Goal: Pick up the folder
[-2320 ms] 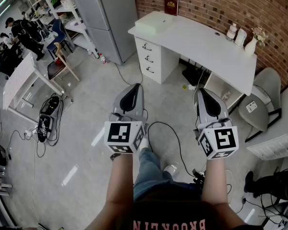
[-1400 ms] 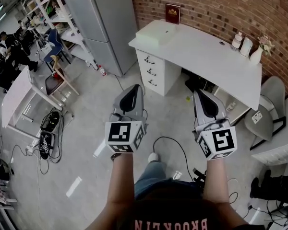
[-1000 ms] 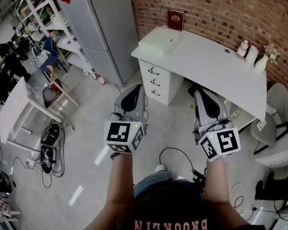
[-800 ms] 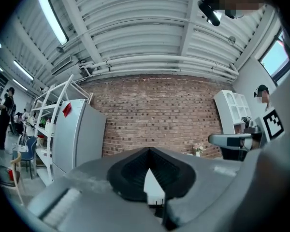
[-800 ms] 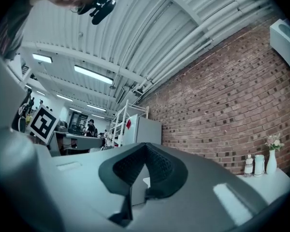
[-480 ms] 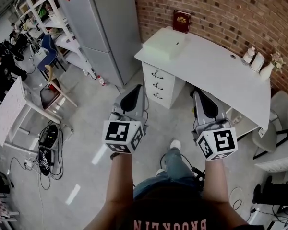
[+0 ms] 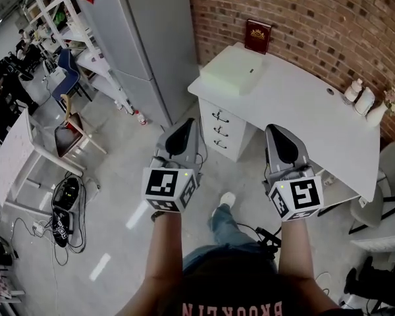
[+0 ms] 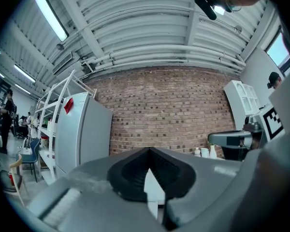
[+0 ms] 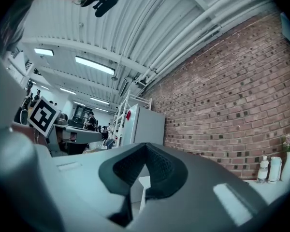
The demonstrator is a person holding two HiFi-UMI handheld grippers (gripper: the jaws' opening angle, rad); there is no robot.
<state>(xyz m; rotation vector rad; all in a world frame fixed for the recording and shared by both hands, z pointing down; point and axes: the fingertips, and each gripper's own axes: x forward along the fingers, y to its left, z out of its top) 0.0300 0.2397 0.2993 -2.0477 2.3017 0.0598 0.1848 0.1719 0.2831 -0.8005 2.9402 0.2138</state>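
A pale, flat folder (image 7: 234, 71) lies on the left end of the white desk (image 7: 303, 110), by the brick wall. A dark red booklet (image 7: 257, 36) stands against the wall behind it. My left gripper (image 7: 182, 125) and right gripper (image 7: 278, 133) are held level side by side, short of the desk's drawer side. Both are shut with nothing between the jaws. In the left gripper view the left gripper (image 8: 148, 151) shows its jaws pressed together, pointing at the brick wall. The right gripper (image 9: 145, 146) looks the same in its own view.
A grey fridge (image 7: 141, 38) stands left of the desk, white shelving (image 7: 66, 18) beyond it. White bottles and a vase (image 7: 365, 101) sit at the desk's right end. A grey chair (image 7: 382, 189) is on the right. Cables (image 7: 62, 209), a wooden chair and people are at the left.
The person has walked toward the desk, which now lies nearer and lower in the head view. Both grippers stay shut and side by side.
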